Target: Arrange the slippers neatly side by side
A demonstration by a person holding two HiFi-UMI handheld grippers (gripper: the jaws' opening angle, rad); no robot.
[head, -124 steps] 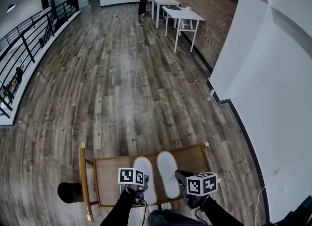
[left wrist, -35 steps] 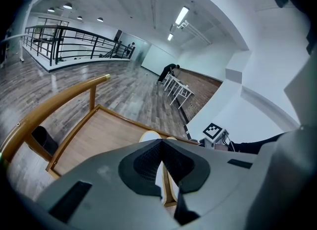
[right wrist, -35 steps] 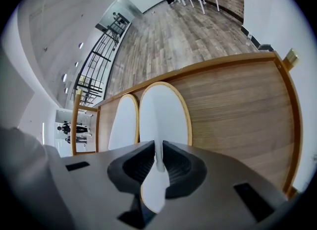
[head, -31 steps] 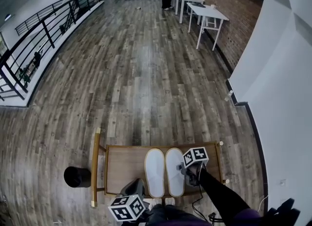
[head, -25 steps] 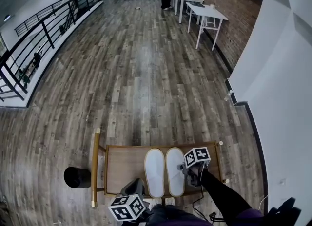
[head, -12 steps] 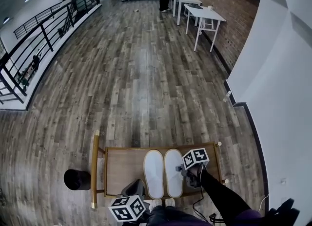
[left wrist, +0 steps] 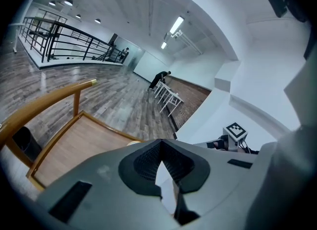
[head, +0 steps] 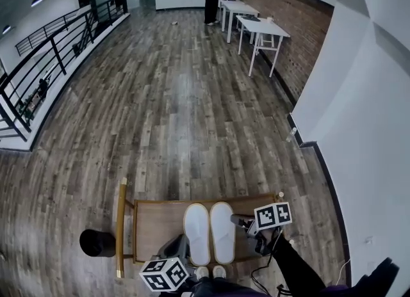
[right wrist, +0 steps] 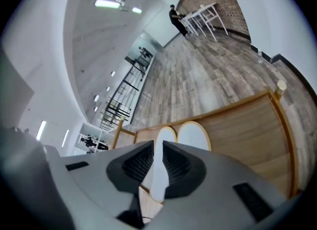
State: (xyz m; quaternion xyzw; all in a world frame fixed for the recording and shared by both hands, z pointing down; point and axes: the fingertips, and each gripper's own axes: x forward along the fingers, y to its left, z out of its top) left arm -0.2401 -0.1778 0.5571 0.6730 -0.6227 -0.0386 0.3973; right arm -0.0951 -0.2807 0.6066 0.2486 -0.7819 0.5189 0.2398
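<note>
Wooden table (head: 160,225) bearing paired slippers (head: 221,232), left claw (left wrist: 159,163) pressed together, right claw (right wrist: 157,163) slightly apart, seemingly empty.

Both the left hand-held gripper (head: 178,246) and the right hand-held gripper (head: 242,221) are grey moulded plastic, each bearing a white cube (head: 273,216) printed with black squares. The right arm wears a black sleeve (head: 291,269).
</note>
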